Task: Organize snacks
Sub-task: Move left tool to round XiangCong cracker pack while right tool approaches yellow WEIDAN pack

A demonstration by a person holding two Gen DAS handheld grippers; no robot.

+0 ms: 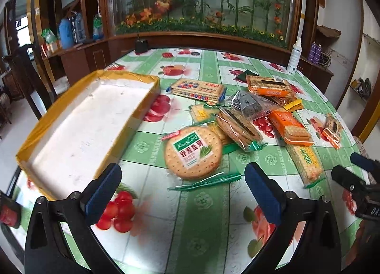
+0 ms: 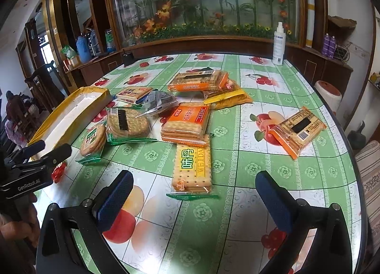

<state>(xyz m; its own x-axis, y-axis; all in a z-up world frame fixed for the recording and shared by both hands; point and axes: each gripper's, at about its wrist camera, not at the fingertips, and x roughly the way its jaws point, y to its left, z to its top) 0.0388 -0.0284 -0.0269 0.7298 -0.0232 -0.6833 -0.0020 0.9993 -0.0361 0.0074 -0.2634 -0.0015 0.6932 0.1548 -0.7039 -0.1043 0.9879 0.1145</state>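
green-and-white oilcloth printed with cherries, apples and flower medallions covers the table [image 2: 237, 131], which stands before a dark wooden cabinet with a curved glass front full of artificial flowers and bamboo stems [image 2: 201, 0]. a white spray bottle [image 2: 278, 43] stands at the table's far edge, and a blue jug [image 2: 83, 48] sits on the wooden ledge to the left.

snack packets lie scattered over the middle of the cloth. a yellow-banded cracker pack [image 2: 192, 167] reads "weida" beside chinese characters and lies just ahead of the right gripper [image 2: 194, 200], whose blue-padded jaws are spread wide with nothing between them. behind the pack is an orange cracker pack [image 2: 187, 122], and a lone orange pack [image 2: 296, 129] lies label-down well apart to the right.

a round biscuit pack [image 1: 192, 152] with a green label lies just ahead of the left gripper [image 1: 182, 193], also spread wide and holding nothing. a shallow yellow-rimmed tray [image 1: 147, 79] with a white floor sits at the table's left. in the right wrist view the left gripper's body shows the words "genrobot.ai".
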